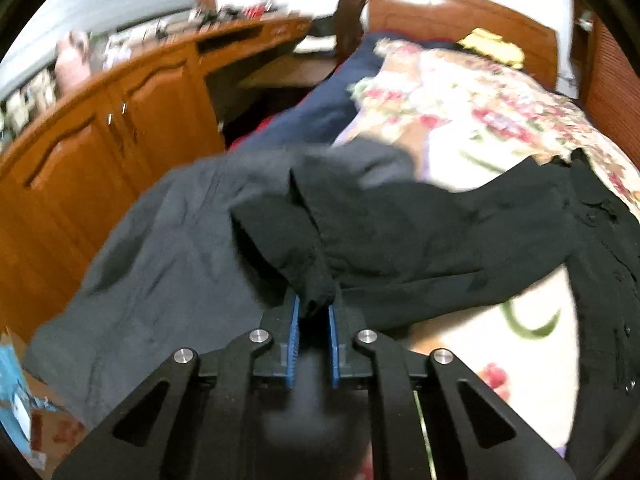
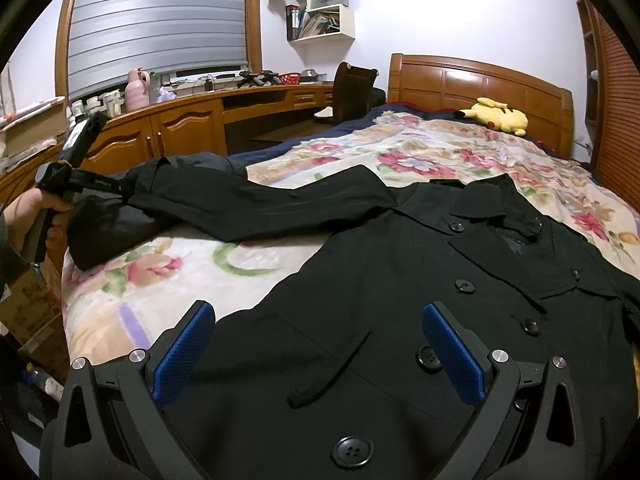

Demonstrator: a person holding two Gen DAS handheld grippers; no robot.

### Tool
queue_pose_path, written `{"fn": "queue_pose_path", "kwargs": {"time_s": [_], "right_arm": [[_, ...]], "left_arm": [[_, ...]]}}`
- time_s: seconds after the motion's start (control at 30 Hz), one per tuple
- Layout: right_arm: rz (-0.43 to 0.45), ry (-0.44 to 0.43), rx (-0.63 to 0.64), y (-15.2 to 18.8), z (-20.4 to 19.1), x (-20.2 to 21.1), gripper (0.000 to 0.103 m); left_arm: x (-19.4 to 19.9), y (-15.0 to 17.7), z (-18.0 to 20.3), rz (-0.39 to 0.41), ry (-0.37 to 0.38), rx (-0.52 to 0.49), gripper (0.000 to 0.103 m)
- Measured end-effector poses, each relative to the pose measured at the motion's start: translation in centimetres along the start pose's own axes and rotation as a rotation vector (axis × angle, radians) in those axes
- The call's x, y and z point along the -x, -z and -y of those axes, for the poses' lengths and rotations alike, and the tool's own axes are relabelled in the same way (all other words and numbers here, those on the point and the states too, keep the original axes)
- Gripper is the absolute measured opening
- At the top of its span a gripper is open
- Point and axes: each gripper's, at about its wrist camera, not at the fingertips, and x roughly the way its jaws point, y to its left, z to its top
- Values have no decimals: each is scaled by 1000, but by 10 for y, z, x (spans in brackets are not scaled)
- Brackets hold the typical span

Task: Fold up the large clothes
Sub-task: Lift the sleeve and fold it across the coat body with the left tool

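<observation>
Black coat [image 2: 400, 280] sleeve [image 1: 316, 272] pinched in left tool [image 1: 314, 320]; right tool [image 2: 320, 356] gapes above.

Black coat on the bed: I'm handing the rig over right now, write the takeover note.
Left gripper: jaws shut on the sleeve cuff, held out past the bed's left edge.
Right gripper: jaws open, empty, over the black coat front near its hem.
The coat lies buttons up on the floral bedspread, collar toward the headboard.
Done: coat spread, one sleeve gripped.
Left: carry that sleeve across the chest, fold the other sleeve, then fold the body. No fold is finished yet.
</observation>
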Motion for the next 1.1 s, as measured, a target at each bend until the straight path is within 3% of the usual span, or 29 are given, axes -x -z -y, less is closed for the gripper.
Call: {"fn": "queue_pose_path", "kwargs": {"time_s": [0.23, 0.37, 0.63, 0.93, 1.03, 1.1], "right_arm": [[10, 23, -23, 0, 14, 9, 103], [20, 52, -42, 2, 24, 20, 103], [34, 165, -106, 14, 56, 48, 103], [19, 231, -154, 23, 60, 64, 103], [10, 236, -153, 25, 49, 66, 103], [7, 234, -152, 24, 45, 66, 103]], "left_arm": [[61, -27, 70, 153, 80, -115, 12], [84, -36, 129, 209, 193, -172, 11], [115, -23, 232, 250, 391, -302, 11], [136, 25, 278, 235, 516, -397, 11], [136, 44, 277, 232, 494, -399, 18], [133, 49, 276, 222, 506, -391, 36]]}}
